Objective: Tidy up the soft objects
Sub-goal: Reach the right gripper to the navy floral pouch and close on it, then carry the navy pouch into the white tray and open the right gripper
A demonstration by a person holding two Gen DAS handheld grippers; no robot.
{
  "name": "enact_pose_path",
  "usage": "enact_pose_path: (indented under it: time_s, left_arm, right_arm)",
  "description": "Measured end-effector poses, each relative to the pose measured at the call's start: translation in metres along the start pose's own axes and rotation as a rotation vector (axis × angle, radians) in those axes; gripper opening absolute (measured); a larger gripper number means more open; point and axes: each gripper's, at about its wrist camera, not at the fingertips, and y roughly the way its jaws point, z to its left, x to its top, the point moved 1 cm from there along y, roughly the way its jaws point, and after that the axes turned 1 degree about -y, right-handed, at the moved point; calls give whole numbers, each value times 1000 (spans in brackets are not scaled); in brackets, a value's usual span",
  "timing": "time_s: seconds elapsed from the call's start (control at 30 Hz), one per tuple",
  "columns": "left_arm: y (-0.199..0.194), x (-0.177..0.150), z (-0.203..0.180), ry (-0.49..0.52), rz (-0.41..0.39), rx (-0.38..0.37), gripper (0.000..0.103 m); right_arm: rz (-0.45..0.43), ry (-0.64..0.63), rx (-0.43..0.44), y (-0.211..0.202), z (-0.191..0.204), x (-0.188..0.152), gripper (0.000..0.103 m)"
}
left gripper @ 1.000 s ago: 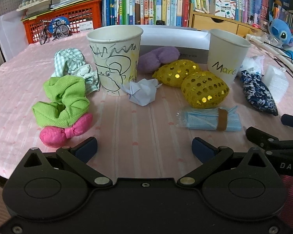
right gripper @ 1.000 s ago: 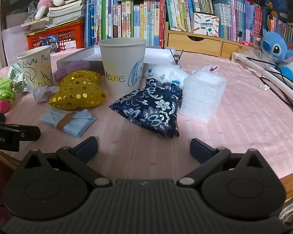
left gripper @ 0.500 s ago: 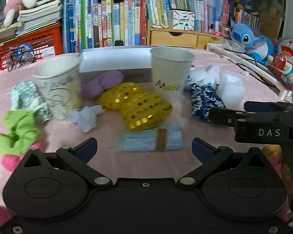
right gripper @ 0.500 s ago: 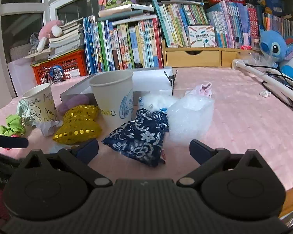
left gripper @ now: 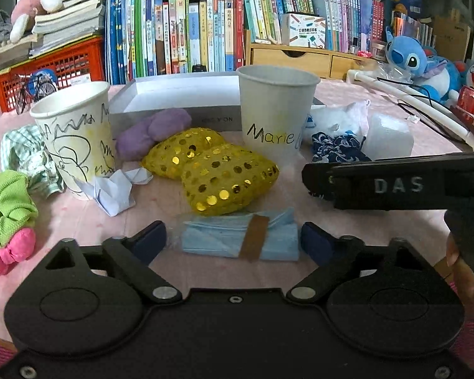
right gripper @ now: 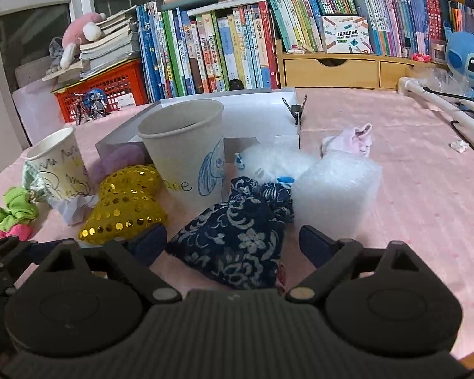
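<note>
Both tongs are spread and holding nothing. The left tongs (left gripper: pixel 232 241) straddle the blue mask pack (left gripper: pixel 240 241), just before the Marie cup (left gripper: pixel 276 110), ready to pinch; the right tongs (right gripper: pixel 232 241) frame the navy floral pouch (right gripper: pixel 237 246) beside that cup.

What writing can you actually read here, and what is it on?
"Marie": handwritten on the white paper cup.
"DAS": on the black side of the right gripper.
"POCKET LABEL PRINTER": on the small box on the shelf.
Book spines and the scribbled cup: too small or scrawled to read.
</note>
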Motion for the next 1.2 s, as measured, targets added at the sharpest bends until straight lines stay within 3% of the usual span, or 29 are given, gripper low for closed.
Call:
enact_pose_path:
  time_s: [0.3, 0.7, 1.03, 1.2]
  left_arm:
    - [-13, -4, -2, 38, -9, -9, 79]
    - [-63, 17, 3, 109, -94, -76, 78]
    - [-78, 94, 35, 78, -150, -143, 78]
    - [-65, 151, 53, 16, -121, -177, 78]
  right_arm:
    - [7, 16, 22, 1, 5, -4, 67]
    - [-102, -22, 50, -40, 9, 9, 65]
    - [-180, -10, 70, -57, -3, 50, 65]
    - [-187, -16, 91, -52, -14, 84, 65]
